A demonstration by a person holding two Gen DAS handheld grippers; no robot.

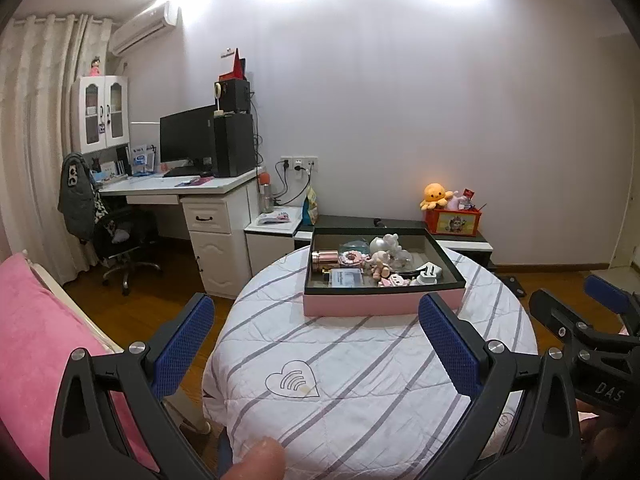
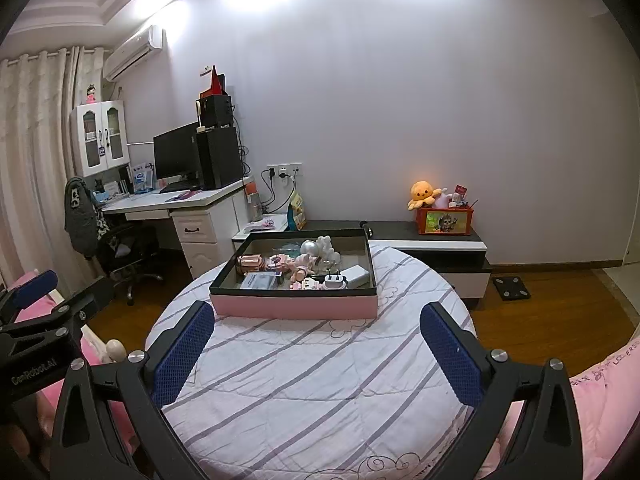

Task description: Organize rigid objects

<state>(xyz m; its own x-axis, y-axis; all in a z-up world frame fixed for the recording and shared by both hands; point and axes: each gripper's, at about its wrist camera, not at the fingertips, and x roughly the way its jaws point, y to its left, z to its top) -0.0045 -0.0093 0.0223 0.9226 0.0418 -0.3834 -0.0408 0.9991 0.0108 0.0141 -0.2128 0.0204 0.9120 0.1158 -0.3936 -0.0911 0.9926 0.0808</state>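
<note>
Overview: While I hold both tools level above the near half of the round counter (image 1: 360, 360), neither touches anything.
Left gripper (image 1: 316, 344): jaws spread wide and empty, blue pads low in the left wrist frame, aimed across the striped cloth toward the tray.
Right gripper (image 2: 318, 354): jaws likewise wide apart with nothing between them, filling the bottom of the right wrist frame, pointed at the tray from the near side.
Side by side: I see the right tool at the right edge of the left wrist frame, and the left tool at the left edge of the right wrist frame, so the two sit next to each other.
Hand: a fingertip (image 1: 260, 460) shows at the bottom centre of the left wrist frame.
Tray (image 2: 294, 306): a pink-walled, dark-rimmed tray on the far half of the counter, centre of both frames.
Contents: a rose-gold cylinder (image 2: 250, 263) at the tray's left, a white plug (image 2: 335, 280) and white charger block (image 2: 356, 274) at its right, small figurines (image 2: 304, 264) in the middle.
Gap: bare cloth lies between both tools and the tray.
</note>
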